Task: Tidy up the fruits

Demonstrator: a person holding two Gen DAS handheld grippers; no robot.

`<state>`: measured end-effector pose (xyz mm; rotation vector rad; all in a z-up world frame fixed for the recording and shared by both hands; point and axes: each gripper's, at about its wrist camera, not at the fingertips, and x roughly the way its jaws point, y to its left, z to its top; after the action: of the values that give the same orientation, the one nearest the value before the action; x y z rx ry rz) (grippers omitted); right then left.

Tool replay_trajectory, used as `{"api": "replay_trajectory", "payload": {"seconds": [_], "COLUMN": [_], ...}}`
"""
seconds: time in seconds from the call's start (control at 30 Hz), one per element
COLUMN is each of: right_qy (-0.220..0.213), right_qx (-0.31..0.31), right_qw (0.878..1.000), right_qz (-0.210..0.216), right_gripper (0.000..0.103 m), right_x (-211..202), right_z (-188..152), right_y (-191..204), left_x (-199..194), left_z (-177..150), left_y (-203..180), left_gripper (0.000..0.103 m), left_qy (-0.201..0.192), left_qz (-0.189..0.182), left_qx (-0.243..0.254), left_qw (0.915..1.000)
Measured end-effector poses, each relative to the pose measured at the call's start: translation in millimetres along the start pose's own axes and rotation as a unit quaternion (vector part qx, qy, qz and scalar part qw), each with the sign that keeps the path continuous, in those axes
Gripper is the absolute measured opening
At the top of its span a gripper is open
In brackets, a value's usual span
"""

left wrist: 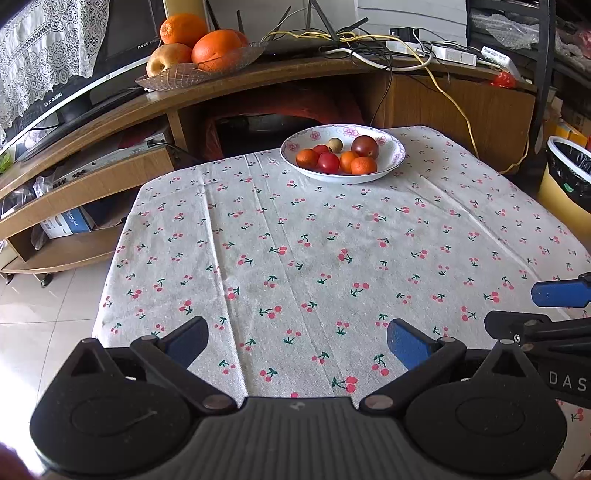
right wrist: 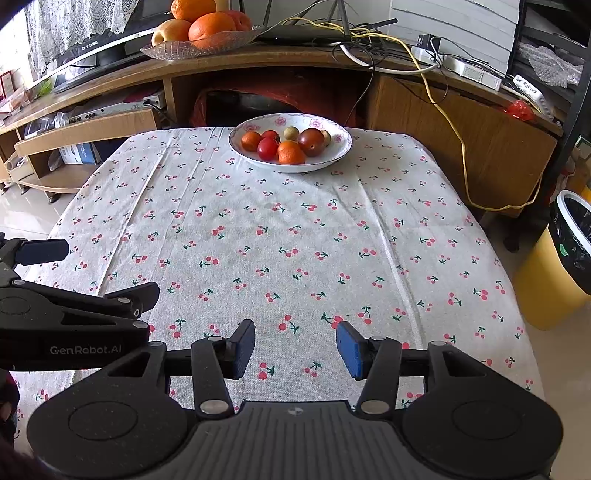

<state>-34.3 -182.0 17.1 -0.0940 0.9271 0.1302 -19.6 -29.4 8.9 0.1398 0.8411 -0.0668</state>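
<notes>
A white floral bowl (left wrist: 395, 153) (right wrist: 341, 146) stands at the far edge of the table. It holds small oranges (left wrist: 364, 165) (right wrist: 291, 156), red cherry tomatoes (left wrist: 328, 161) (right wrist: 267, 148), a dark plum (left wrist: 365, 146) (right wrist: 311, 142) and a small yellowish fruit (left wrist: 335, 144) (right wrist: 291, 133). My left gripper (left wrist: 297, 341) is open and empty above the near table edge; it also shows in the right wrist view (right wrist: 92, 269). My right gripper (right wrist: 295, 349) is open and empty beside it; it also shows in the left wrist view (left wrist: 528, 306).
A cherry-print cloth (left wrist: 295, 240) (right wrist: 277, 229) covers the table. A glass dish of oranges and an apple (left wrist: 195, 48) (right wrist: 203, 33) sits on the wooden TV stand behind, with cables and a router. A yellow waste bin (left wrist: 565, 177) (right wrist: 557, 258) stands at the right.
</notes>
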Motion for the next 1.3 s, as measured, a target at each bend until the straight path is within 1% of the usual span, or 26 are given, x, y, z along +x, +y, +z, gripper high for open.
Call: {"api": "replay_trajectory", "payload": {"seconds": [1.3], "right_qy": [0.005], "right_qx": [-0.003], "right_qw": [1.0], "right_qz": [0.0], "right_gripper": [0.045], "right_x": [3.0], "right_z": [-0.5], "right_y": [1.6], "left_x": [-0.4], "left_z": [-0.9], "left_y": [-1.7], "left_gripper": [0.103], "left_qy": [-0.005], "left_qz": [0.006], "left_qx": [0.011], "left_qw": [0.9999]}}
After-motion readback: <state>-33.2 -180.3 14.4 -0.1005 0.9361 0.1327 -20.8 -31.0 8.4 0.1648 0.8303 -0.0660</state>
